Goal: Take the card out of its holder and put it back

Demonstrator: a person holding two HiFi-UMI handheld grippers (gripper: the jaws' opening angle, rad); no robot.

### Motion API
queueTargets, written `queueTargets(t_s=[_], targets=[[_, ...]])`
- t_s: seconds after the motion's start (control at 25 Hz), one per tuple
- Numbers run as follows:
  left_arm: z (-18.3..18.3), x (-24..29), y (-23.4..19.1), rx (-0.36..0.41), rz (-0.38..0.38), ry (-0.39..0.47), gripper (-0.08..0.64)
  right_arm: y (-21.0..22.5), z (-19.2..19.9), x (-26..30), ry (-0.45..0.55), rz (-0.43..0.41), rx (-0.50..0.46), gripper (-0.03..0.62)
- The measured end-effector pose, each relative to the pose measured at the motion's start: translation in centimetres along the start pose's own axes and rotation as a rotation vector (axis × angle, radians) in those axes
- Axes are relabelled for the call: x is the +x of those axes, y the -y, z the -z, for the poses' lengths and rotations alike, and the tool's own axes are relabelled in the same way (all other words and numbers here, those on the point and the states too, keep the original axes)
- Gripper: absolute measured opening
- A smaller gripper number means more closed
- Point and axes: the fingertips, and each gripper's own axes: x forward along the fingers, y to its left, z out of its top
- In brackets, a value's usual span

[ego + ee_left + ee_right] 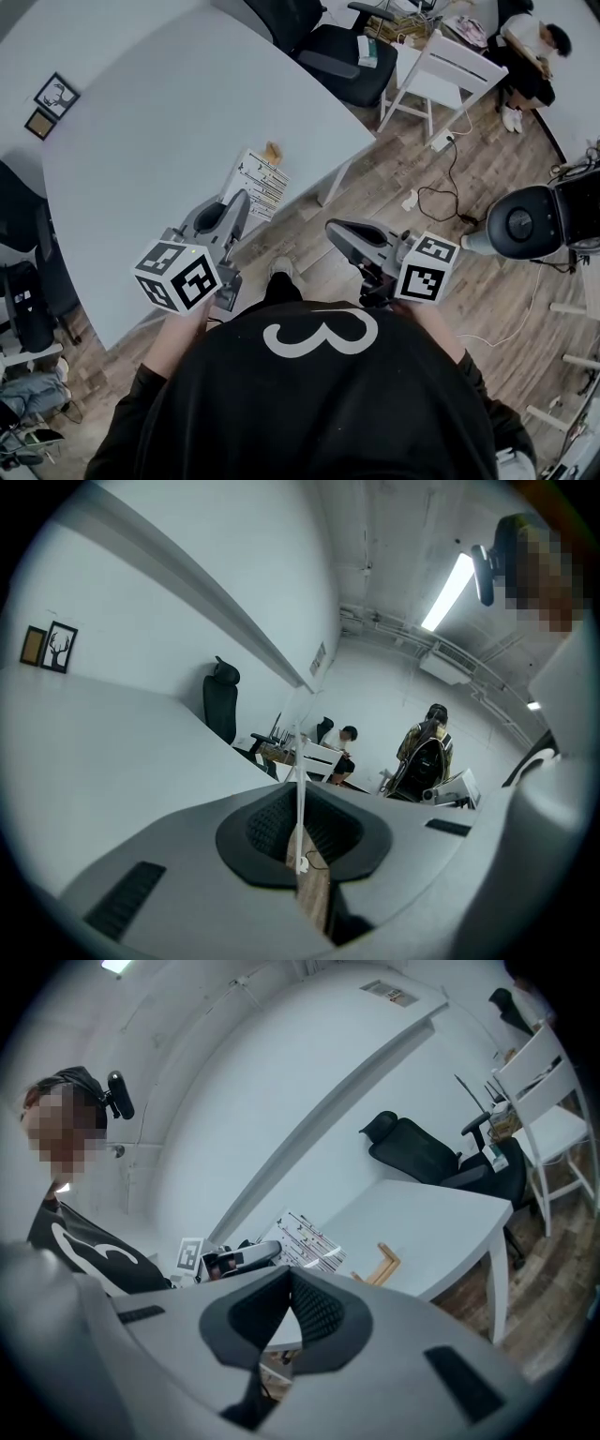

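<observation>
Jaws of the left gripper (pixel 241 201) clamped on the card (pixel 259 185), card just beside the wooden holder (pixel 273 151) on the table (pixel 141 122), right gripper (pixel 332 227) jaws closed together, empty, off the table's edge.

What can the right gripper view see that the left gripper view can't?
Only the right gripper view shows the wooden holder on the white table, standing apart from the card. It also shows the card's printed face and the left gripper clamped on it. Only the left gripper view shows two framed pictures on the wall, and the card edge-on, as a thin white line between that gripper's jaws. Both show the card, the white table and a black office chair.
</observation>
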Motion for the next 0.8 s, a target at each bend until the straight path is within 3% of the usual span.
queueTargets(t_s=[0.8], targets=[[-1.8, 5.1, -7.0, 0.096, -0.107, -0.019, 0.025, 3.9, -1.2, 1.5, 0.027, 0.088, 0.049, 0.009]])
